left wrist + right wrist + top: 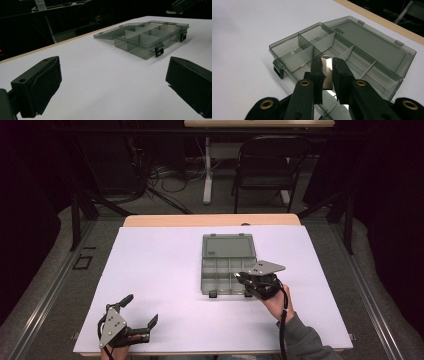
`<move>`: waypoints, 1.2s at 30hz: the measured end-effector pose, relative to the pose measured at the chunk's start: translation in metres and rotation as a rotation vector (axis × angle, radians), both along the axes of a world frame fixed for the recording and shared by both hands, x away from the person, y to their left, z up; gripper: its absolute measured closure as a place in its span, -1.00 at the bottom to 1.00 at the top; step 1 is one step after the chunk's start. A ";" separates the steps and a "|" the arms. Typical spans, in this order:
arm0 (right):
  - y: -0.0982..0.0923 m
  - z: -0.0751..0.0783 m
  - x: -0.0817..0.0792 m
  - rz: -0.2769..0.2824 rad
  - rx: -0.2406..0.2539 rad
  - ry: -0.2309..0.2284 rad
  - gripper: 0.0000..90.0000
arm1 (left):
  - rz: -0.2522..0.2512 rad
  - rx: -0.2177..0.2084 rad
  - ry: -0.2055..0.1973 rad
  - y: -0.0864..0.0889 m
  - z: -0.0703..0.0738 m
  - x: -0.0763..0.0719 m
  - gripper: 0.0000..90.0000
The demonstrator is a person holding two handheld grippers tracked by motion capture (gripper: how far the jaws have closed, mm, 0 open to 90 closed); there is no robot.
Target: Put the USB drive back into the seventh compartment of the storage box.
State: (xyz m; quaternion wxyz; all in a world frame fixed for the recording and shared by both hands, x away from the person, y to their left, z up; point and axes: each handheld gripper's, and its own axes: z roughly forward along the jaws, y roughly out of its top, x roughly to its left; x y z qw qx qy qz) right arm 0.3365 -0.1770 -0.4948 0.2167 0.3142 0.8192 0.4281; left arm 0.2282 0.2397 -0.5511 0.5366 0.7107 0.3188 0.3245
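**Right gripper pinching a metal piece over the open organizer box**

Your right gripper (327, 71) is closed on a small flat silvery metal piece (327, 72), which stands upright between the two black jaws with its angled top edge showing above them. What kind of part it is cannot be told. In the high view that gripper (239, 276) sits at the near right corner of the compartment box (227, 270), with your hand and grey sleeve coming in behind it.

The box is smoky translucent plastic, divided by partitions into several compartments, and every compartment you can see is bare. Its lid (372, 46) is swung fully open and lies flat on the white table (160, 270) on the far side. Two dark latches hang on the front wall; one latch (159, 50) is clear in the left gripper view.

Your left gripper (142, 311) rests near the table's near left corner, well apart from the box, its jaws spread wide with nothing between them.
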 end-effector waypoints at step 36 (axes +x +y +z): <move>0.012 -0.009 0.027 0.014 -0.062 0.081 0.77 | -0.002 0.001 -0.001 0.000 0.000 0.001 -0.99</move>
